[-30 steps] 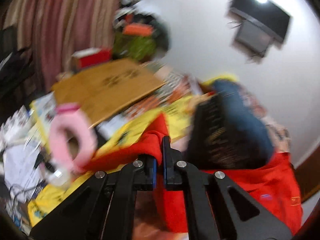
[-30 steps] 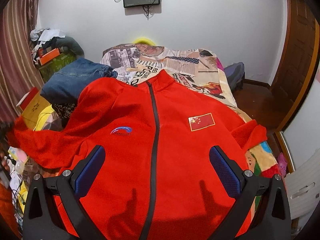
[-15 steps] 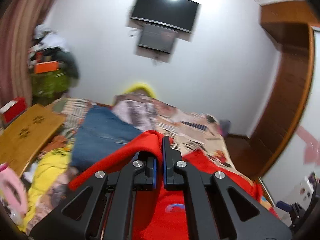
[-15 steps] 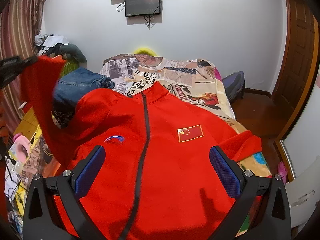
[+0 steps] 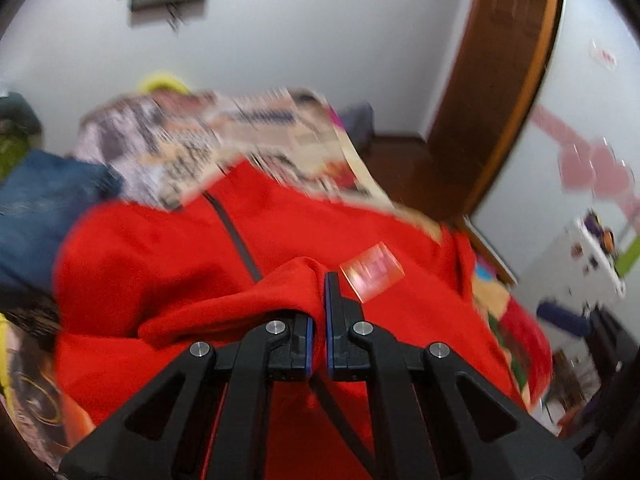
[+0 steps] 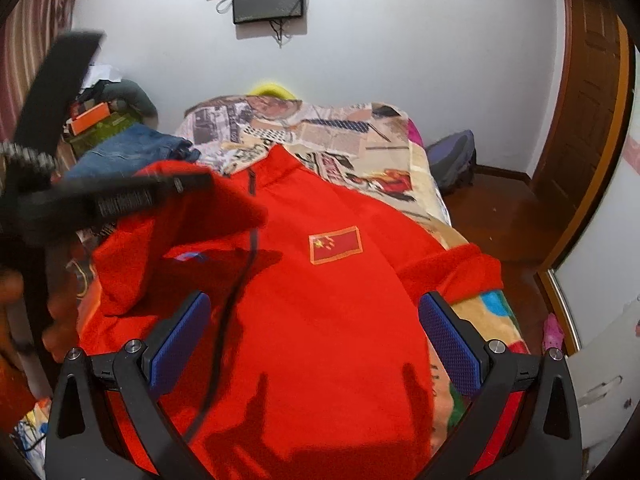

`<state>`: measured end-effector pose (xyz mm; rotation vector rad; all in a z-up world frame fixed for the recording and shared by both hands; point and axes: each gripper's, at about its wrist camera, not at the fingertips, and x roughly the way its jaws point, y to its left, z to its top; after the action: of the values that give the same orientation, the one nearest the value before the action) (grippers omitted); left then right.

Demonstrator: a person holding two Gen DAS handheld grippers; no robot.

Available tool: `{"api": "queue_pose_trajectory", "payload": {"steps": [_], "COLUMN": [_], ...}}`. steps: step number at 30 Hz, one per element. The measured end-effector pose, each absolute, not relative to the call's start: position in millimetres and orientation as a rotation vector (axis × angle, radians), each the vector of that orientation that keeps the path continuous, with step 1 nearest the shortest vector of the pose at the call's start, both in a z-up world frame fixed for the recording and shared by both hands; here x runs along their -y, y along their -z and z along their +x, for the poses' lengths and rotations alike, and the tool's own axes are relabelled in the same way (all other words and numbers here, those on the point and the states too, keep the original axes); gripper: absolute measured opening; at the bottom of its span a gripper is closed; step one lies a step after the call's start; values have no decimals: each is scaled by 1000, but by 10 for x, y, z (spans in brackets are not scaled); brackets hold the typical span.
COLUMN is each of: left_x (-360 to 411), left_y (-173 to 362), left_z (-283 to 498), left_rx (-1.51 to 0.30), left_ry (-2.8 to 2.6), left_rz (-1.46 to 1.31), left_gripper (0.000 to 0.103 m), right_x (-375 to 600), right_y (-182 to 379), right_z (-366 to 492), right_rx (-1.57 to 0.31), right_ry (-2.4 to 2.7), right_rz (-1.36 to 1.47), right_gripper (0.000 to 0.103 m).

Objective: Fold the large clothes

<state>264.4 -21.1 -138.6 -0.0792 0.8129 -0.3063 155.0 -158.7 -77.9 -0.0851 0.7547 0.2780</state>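
Blurring flag patch (image 5: 371, 276), jacket (image 5: 168, 256) edges cropped

The red jacket (image 6: 320, 320) covers the near half of the bed (image 6: 400, 136), flat and low, so its right side lies free to pass over. At the left, the left tongs (image 6: 188, 182) hold the sleeve (image 6: 224, 204) raised across the chest. Folded jeans (image 6: 132, 148) crowd the far left; the far bedspread is bare.
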Motion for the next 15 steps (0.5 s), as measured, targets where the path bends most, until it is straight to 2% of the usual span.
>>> {"api": "queue_pose_trajectory", "payload": {"steps": [7,9,12,14,15], "left_x": [536,585,598,570,541], "left_y": [1991,2095,2128,2094,2058], "left_z": [2545,2523,2408,2345,2315], "left_rx": [-1008,-1039,-1043,-1039,-1031], "left_ry": [395,410,401,396,400], "left_rz": [-22,12,65,80,77], "left_gripper": [3,7,19,50,55], "right_x": [1749,1774,1808,1821,1821], "right_y": [906,932,949,962,965], "right_z": [1581,1593,1602,1609,1616], "right_rx": [-808,-819,-830,-837,-841], "right_ry": [-252,-245,-240,-242,-244], "right_rz": [-73,-71,-65,-61,-59], "right_gripper": [103,103,103,103,103]}}
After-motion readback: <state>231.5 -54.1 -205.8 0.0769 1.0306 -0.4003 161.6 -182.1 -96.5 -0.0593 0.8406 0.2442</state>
